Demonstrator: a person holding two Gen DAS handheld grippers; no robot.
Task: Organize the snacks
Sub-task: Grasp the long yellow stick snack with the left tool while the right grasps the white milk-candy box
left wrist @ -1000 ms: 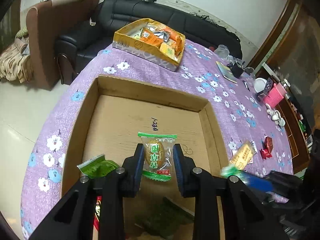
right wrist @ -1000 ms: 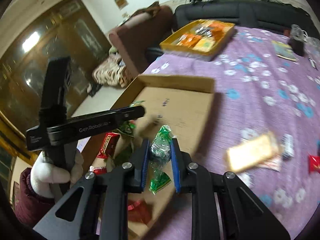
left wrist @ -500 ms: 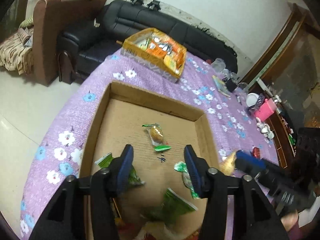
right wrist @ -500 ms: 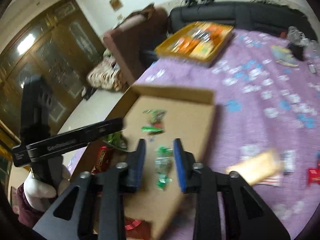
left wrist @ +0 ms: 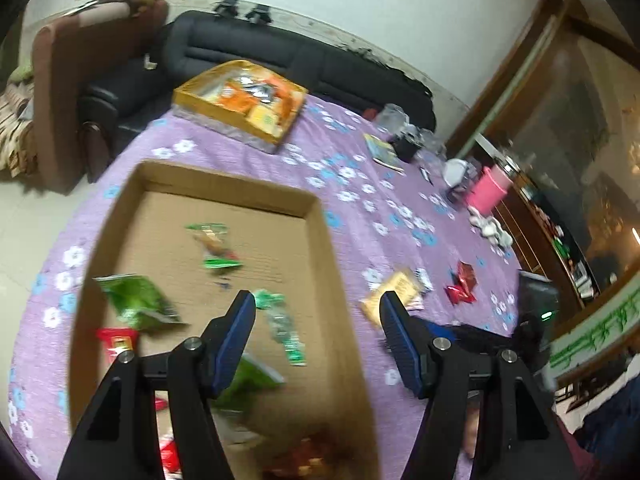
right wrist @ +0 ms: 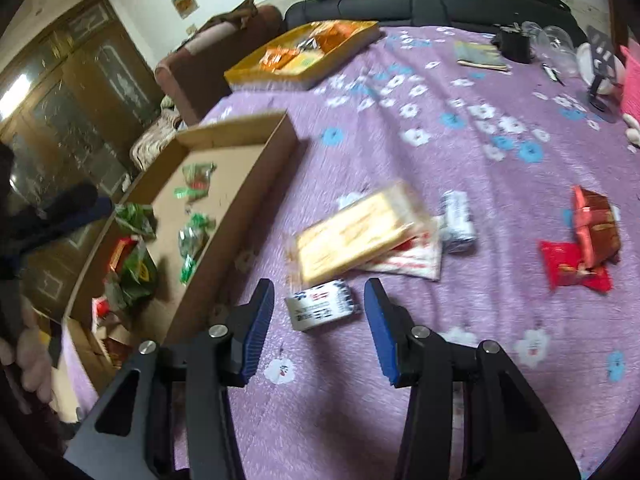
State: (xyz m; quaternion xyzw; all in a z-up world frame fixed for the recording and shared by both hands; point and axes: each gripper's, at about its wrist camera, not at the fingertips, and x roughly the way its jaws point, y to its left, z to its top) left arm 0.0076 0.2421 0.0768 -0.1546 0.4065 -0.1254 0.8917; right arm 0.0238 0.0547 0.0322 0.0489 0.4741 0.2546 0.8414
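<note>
Item 1. Right gripper [right wrist: 318, 328], black arms with blue pads: jaws spread and opening, empty, poised over the purple floral tablecloth [right wrist: 420, 420]. A small white-and-blue wrapped snack packet [right wrist: 320, 310] lies on the cloth between the pads, untouched.

Item 2. Left gripper [left wrist: 316, 336], same make: jaws wide and opening, nothing gripped, hovering above the shallow brown cardboard box [left wrist: 332, 280].

Item 3. Box contents: green foil sachets [left wrist: 138, 304], a clear-and-green wrapped sweet strip [left wrist: 282, 326], a green-trimmed clear pouch [left wrist: 212, 246], red wrappers at the near corner.

Item 4. Loose on the cloth, right of the box: a flat yellow biscuit pack [right wrist: 356, 236] over a white-and-red sachet, a second white-and-blue packet [right wrist: 458, 220], red foil packs [right wrist: 588, 240].

Item 5. Far edge: yellow tray of orange snacks [right wrist: 304, 50]; black sofa behind.

Step, as judged: between deliveries, reaching for the next loose snack. Next move calls for lowering the right pads astride the nearest packet, closing, then carrying it to the box.
</note>
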